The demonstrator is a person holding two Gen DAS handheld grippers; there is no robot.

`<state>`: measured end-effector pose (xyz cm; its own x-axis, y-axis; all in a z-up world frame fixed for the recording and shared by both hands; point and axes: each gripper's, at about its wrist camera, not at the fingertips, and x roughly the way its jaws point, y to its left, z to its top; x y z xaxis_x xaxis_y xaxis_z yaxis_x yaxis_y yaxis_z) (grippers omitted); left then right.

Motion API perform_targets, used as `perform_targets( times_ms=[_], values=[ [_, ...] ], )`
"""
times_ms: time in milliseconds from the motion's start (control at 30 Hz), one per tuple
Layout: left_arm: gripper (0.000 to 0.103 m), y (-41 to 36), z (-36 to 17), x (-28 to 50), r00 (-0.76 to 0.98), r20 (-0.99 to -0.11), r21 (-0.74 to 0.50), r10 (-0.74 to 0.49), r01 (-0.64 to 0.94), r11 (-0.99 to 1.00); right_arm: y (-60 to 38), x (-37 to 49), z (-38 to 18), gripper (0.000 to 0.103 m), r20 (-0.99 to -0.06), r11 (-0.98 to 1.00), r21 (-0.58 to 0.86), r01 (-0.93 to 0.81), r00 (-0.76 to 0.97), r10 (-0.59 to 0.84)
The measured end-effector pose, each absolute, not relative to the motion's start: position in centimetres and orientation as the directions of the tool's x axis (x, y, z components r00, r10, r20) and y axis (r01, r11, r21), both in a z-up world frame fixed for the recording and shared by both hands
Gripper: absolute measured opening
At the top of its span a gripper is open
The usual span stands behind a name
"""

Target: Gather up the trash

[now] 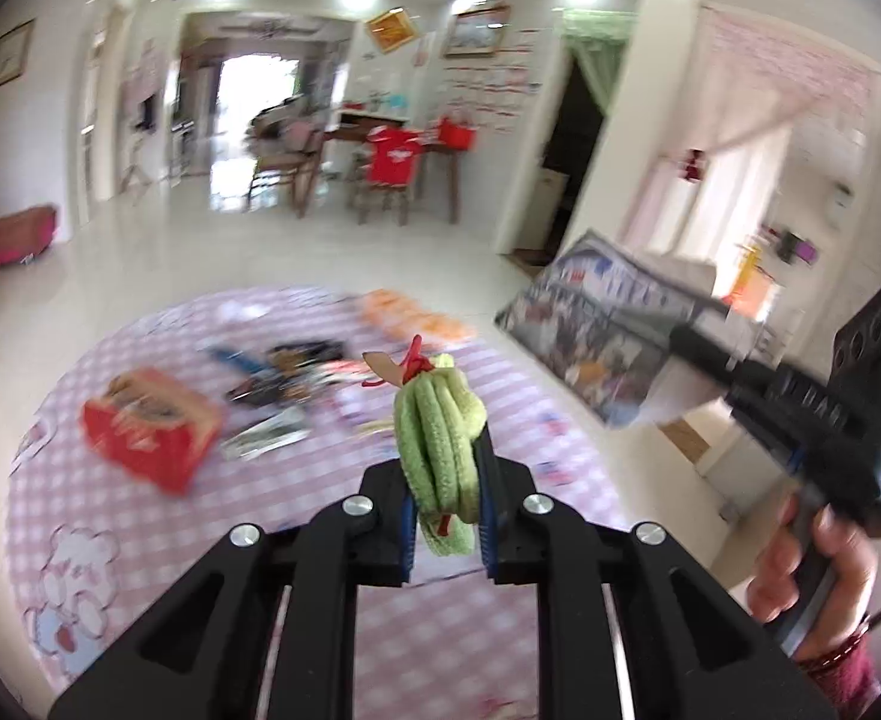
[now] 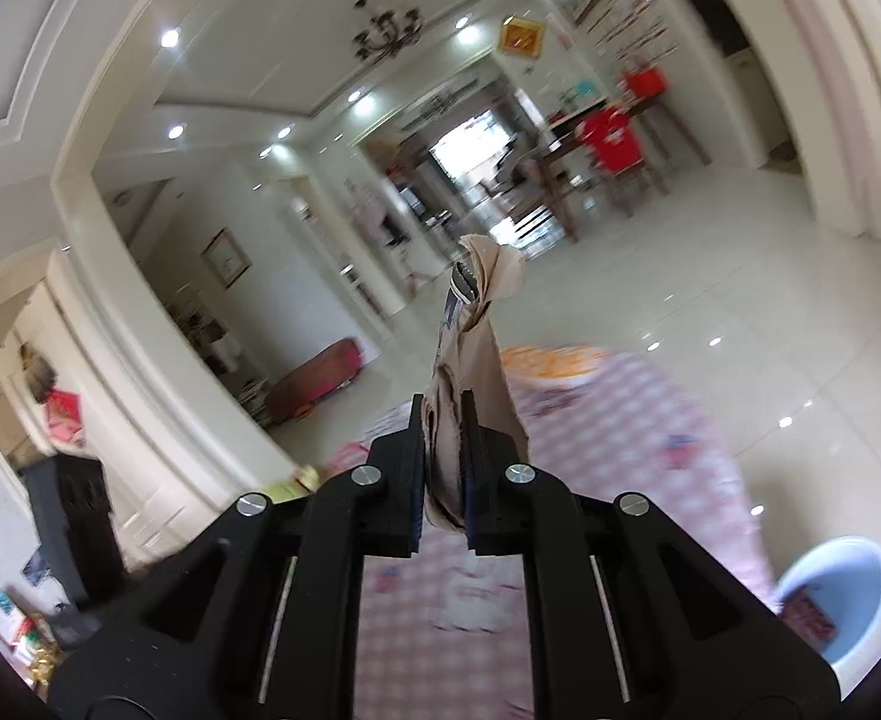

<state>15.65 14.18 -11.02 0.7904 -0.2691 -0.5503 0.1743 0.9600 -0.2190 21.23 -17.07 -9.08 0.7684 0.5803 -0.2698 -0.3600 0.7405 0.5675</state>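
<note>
My left gripper (image 1: pixel 443 468) is shut on a green fuzzy cloth bundle (image 1: pixel 440 414) that has a red string and a brown tag at its top. It hangs above a round table with a pink checked cloth (image 1: pixel 140 510). At the right of the left wrist view, a hand (image 1: pixel 818 564) holds my right gripper (image 1: pixel 680 342), shut on a flat printed package (image 1: pixel 590 324) lifted beside the table. In the right wrist view, that package (image 2: pixel 476 324) shows edge-on and beige between the closed pads of the right gripper (image 2: pixel 443 426).
On the table lie a red box (image 1: pixel 152 426), an orange packet (image 1: pixel 416 312) and several dark wrappers (image 1: pixel 284 378). A light-blue tub (image 2: pixel 836 594) with something red inside stands on the floor by the table. Chairs and a wooden table (image 1: pixel 392 168) stand far back.
</note>
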Motion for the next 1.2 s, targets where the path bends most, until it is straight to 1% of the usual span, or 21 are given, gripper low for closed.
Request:
perform_targets(
  times_ms=[167,300,400,467,533,667,700,767,800,833,933,1000,1200],
  values=[
    [0.016,5.3,-10.2,17.3,0.728,-0.556,-0.199,-0.401,0.352,0.915,-23.1,18.1,-10.3,0.010,-0.297,0.822,0.515,-0.243,0.849,0.437],
    [0.016,-2.0,-11.2,18.8,0.659,-0.598,-0.157,-0.457,0.463,0.872,-28.3,16.0,-12.1,0.010,-0.334,0.870,0.481,-0.112,0.894,0.300],
    [0.016,-7.3,-13.2,20.6,0.566,-0.643,-0.180,-0.516,0.544,0.820,-31.7,15.1,-14.0,0.010,-0.373,0.888,0.460,-0.011,0.905,0.205],
    [0.016,-10.9,-15.0,21.8,0.512,-0.689,-0.172,-0.513,0.573,0.802,-33.7,14.8,-15.4,0.010,-0.398,0.890,0.452,0.053,0.905,0.149],
    [0.016,-13.5,-16.7,22.6,0.473,-0.714,-0.170,-0.516,0.598,0.783,-35.6,14.6,-17.0,0.010,-0.426,0.897,0.426,0.116,0.900,0.087],
    [0.018,-17.6,-20.8,25.2,0.365,-0.774,-0.225,-0.517,0.606,0.763,-38.9,14.2,-19.8,0.010,-0.472,0.885,0.419,0.204,0.881,0.020],
    [0.021,-18.4,-21.6,25.7,0.352,-0.785,-0.224,-0.510,0.606,0.763,-39.5,14.4,-20.5,0.010,-0.482,0.881,0.418,0.221,0.876,0.009],
    [0.045,-19.9,-23.1,26.6,0.334,-0.809,-0.217,-0.483,0.594,0.775,-40.4,14.3,-21.4,0.010,-0.499,0.878,0.411,0.245,0.867,-0.009],
    [0.065,-20.5,-23.7,26.8,0.331,-0.819,-0.211,-0.468,0.584,0.784,-40.8,14.3,-22.0,0.010,-0.507,0.874,0.412,0.256,0.862,-0.013],
    [0.072,-20.6,-24.3,27.3,0.328,-0.826,-0.209,-0.459,0.577,0.789,-41.2,14.4,-22.5,0.010,-0.513,0.871,0.416,0.261,0.858,-0.012],
    [0.072,-21.2,-25.6,28.1,0.304,-0.848,-0.212,-0.434,0.557,0.803,-41.9,14.5,-23.9,0.010,-0.533,0.866,0.421,0.269,0.846,-0.003],
    [0.072,-21.4,-25.7,28.0,0.290,-0.850,-0.224,-0.440,0.557,0.800,-41.7,14.7,-24.5,0.010,-0.542,0.866,0.423,0.266,0.840,0.006],
    [0.075,-20.3,-25.7,27.1,0.327,-0.846,-0.195,-0.420,0.544,0.816,-41.1,15.4,-24.8,0.010,-0.558,0.870,0.428,0.245,0.829,0.042]
  ],
)
